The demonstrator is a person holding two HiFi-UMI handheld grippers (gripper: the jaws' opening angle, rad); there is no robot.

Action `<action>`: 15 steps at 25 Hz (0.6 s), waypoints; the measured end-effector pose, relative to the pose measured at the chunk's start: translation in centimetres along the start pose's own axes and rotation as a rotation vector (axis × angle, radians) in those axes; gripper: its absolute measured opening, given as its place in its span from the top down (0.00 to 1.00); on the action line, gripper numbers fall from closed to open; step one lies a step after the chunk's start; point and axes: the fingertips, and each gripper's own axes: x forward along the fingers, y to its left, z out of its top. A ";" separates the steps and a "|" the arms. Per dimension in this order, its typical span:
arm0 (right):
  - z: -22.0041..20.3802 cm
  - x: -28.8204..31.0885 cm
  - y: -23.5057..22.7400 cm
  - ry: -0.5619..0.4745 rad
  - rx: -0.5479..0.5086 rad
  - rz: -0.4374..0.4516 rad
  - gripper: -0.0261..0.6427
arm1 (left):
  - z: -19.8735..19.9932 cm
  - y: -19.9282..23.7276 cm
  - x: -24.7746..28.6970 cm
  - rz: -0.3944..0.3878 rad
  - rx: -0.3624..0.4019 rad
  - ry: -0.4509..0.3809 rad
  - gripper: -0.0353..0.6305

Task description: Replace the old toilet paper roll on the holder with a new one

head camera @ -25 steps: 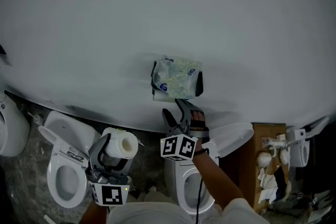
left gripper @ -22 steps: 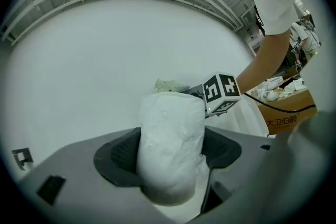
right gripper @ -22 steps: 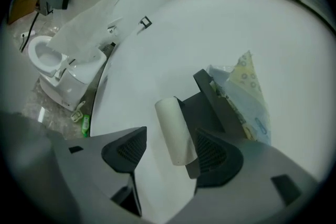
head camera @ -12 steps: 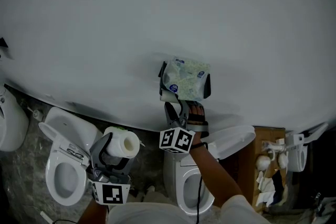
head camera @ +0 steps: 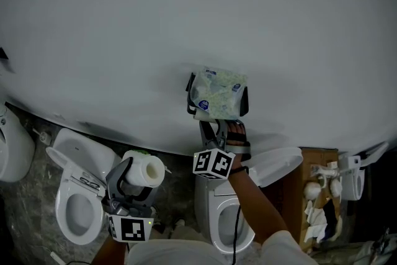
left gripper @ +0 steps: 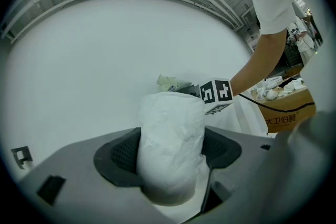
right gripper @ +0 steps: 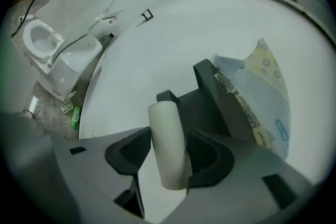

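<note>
Up goes the right gripper (head camera: 214, 128): it has left the spot over the middle toilet (head camera: 224, 223) and now sits just under the black holder (head camera: 244, 101) on the white wall (head camera: 186, 22).

Head view: a tissue pack (head camera: 217, 90) rests on top of the holder. A pale stub at the holder's lower left is, I think, the old tube (head camera: 200, 113). Down at the near left, the left gripper (head camera: 138, 182) carries the new roll (head camera: 147, 170), well apart from the holder.

Left gripper view: both pads clamp that fat white roll in a firm grip.

Right gripper view: the bare cardboard tube stands between the jaws. The jaws are closing, with the pads right beside the tube but not clearly pressing yet. Holder and pack sit just behind, to the right.
</note>
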 end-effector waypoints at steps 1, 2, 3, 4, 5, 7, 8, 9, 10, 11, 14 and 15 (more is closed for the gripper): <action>-0.3 -0.2 -0.1 0.002 0.001 -0.003 0.64 | 0.1 -0.1 0.1 -0.004 0.003 -0.001 0.44; -0.5 -0.3 -0.3 0.005 0.003 -0.007 0.64 | 0.2 -0.2 0.2 -0.008 0.005 -0.001 0.44; -0.7 -0.4 -0.4 0.007 0.004 -0.010 0.65 | 0.3 -0.3 0.3 -0.012 0.008 -0.001 0.44; -1.0 -0.5 -0.5 0.009 0.004 -0.014 0.64 | 0.3 -0.4 0.4 -0.016 0.010 -0.001 0.44; -1.2 -0.5 -0.6 0.009 0.003 -0.018 0.64 | 0.4 -0.5 0.5 -0.019 0.013 -0.001 0.44; -1.8 -0.7 -0.8 0.011 0.005 -0.025 0.65 | 0.6 -0.7 0.7 -0.023 0.019 -0.002 0.44; -2.1 -0.8 -1.0 0.015 0.007 -0.027 0.65 | 0.8 -0.7 0.8 -0.024 0.021 -0.002 0.44; -2.4 -0.9 -1.1 0.020 0.010 -0.029 0.65 | 0.9 -0.8 0.8 -0.024 0.024 -0.002 0.44; -2.7 -0.9 -1.3 0.026 0.014 -0.031 0.65 | 1.0 -0.8 0.9 -0.025 0.027 -0.003 0.44; -3.1 -1.0 -1.3 0.030 0.017 -0.032 0.65 | 1.1 -0.9 0.9 -0.025 0.030 -0.003 0.44; -3.8 -1.2 -1.4 0.037 0.024 -0.036 0.66 | 1.1 -1.0 0.9 -0.026 0.036 0.000 0.44; -4.0 -1.3 -1.4 0.040 0.024 -0.037 0.66 | 1.1 -1.1 0.9 -0.027 0.038 0.001 0.44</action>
